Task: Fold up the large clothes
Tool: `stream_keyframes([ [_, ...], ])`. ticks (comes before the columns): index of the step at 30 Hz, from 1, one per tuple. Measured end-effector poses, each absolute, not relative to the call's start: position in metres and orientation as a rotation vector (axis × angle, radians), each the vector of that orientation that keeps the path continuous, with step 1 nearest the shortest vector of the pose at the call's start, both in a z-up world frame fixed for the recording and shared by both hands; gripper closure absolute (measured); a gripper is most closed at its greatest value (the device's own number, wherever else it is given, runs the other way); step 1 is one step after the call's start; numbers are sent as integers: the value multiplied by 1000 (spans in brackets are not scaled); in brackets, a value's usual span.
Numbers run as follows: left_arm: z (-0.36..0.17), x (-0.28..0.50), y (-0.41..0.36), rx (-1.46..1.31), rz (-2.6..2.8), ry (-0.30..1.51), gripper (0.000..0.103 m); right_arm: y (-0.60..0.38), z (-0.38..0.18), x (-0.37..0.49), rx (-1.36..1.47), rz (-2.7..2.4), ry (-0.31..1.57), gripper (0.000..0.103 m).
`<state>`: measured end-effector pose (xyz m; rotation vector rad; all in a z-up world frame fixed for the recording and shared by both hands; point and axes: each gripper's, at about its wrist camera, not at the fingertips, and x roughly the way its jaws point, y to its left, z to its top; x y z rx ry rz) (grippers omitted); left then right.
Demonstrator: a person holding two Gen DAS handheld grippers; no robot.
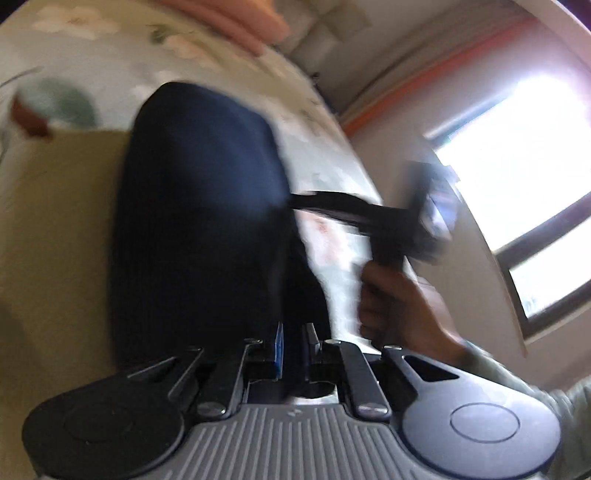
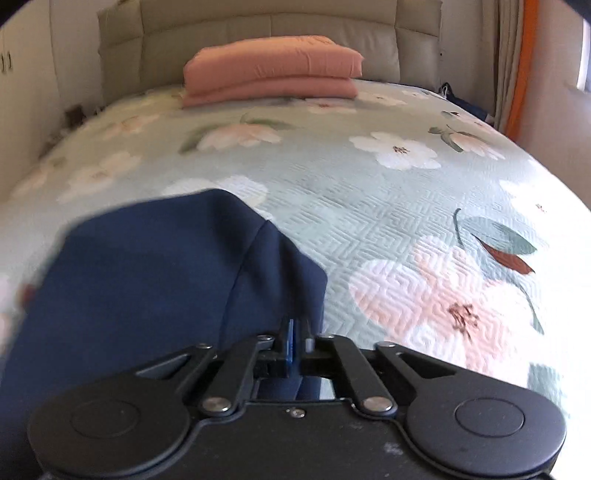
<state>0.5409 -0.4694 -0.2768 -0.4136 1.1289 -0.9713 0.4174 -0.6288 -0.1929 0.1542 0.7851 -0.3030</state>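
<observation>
A bed (image 2: 369,192) with a pale green quilted spread printed with white and pink flowers fills most of both views, with a cushioned beige headboard (image 2: 258,33) at its far end and a stack of folded salmon-pink bedding (image 2: 273,75) resting near that headboard. The navy garment (image 2: 159,273) is lifted over the near part of the spread, draped in front of both cameras. The right gripper (image 2: 298,341) has its fingers drawn close together, pinching an edge of the navy cloth, which spreads away to the left. In the blurred left wrist view the left gripper (image 1: 295,343) likewise has its fingers nearly closed on dark fabric, the garment (image 1: 199,221) stretching up ahead, with the right hand (image 1: 399,306) holding its gripper just beside it.
</observation>
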Motion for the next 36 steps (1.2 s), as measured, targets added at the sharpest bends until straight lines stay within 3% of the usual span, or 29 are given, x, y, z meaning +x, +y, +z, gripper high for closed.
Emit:
stream_keyframes([
  [3,-293,533,-469,-354,-960,1169,97,-607,-174,374,213,-158,770,91],
  [6,-292,528,-468,-336,-956,1167,97,-583,-186,344,202,-97,904,89],
  [10,-290,529,-469,-295,-962,1201,99,-589,-219,307,237,-122,1058,103],
  [13,-287,523,-467,-262,-967,1233,98,-601,-213,285,275,-126,1070,103],
  [18,-251,530,-458,-240,-970,1124,93,-625,-186,278,260,-179,994,64],
  [20,-240,543,-455,-252,-930,1071,82,-637,-181,286,303,-166,945,30],
  [21,-237,551,-453,-256,-897,1048,76,-641,-181,294,330,-150,932,27],
  [23,-238,566,-451,-256,-831,1046,33,-649,-184,305,383,-117,915,23],
  [24,-241,574,-452,-259,-800,1068,24,-652,-186,309,406,-103,905,20],
  [25,-246,583,-452,-272,-799,1088,19,-656,-192,319,431,-87,896,20],
  [31,-282,612,-447,-329,-786,1211,17,-674,-221,353,579,-28,877,19],
  [34,-309,613,-448,-444,-805,1274,3,-684,-241,359,648,-1,897,5],
  [36,-320,615,-449,-489,-829,1282,0,-691,-248,356,689,31,855,1],
])
